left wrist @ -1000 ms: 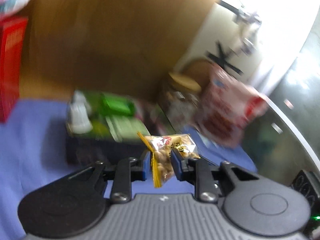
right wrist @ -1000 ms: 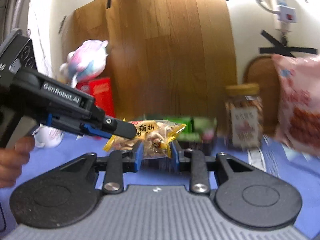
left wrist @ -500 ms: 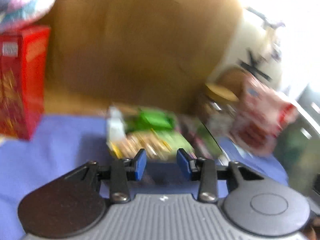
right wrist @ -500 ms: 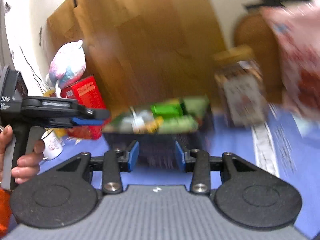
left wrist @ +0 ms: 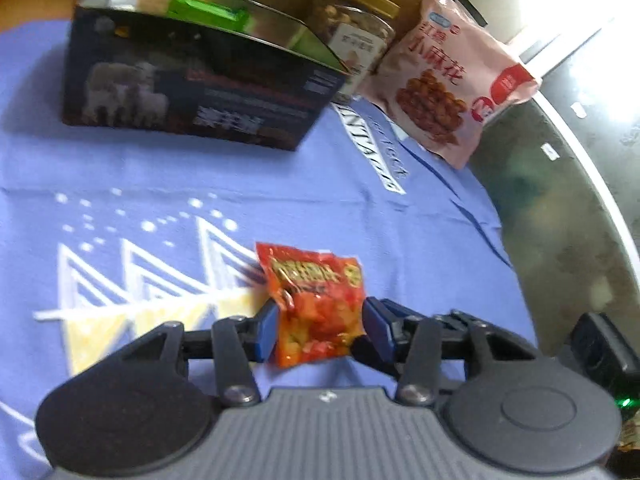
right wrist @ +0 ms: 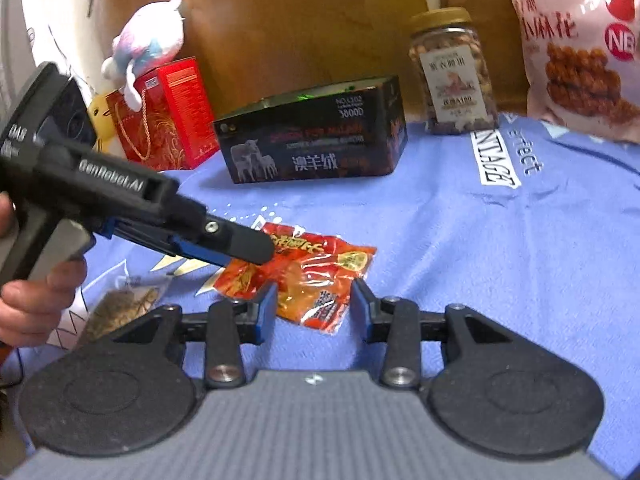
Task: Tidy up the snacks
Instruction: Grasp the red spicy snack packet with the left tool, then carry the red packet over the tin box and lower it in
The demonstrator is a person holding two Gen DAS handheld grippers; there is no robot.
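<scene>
I hold a two-finger gripper in each hand over a blue cloth (right wrist: 460,240) that covers the table. The red snack packet (right wrist: 304,276) lying flat on it is my landmark. Far to its left stands a red gift box (right wrist: 172,116) with a plush toy (right wrist: 144,44) on top, and just left of the packet lies a small clear packet (right wrist: 120,304) of something brown. My left gripper (left wrist: 320,332) comes in from the packet's left; its fingers have just been opening and now stand partly apart on either side of the packet, not pressing it. My right gripper (right wrist: 312,308) straddles the packet's near end, fingers likewise partly apart and not pinching. I judge both are lined up to lift it together. Behind the packet sits the open black box (right wrist: 312,140), probably its destination. Further right stand a nut jar (right wrist: 452,76) and a pink snack bag (right wrist: 580,44).
</scene>
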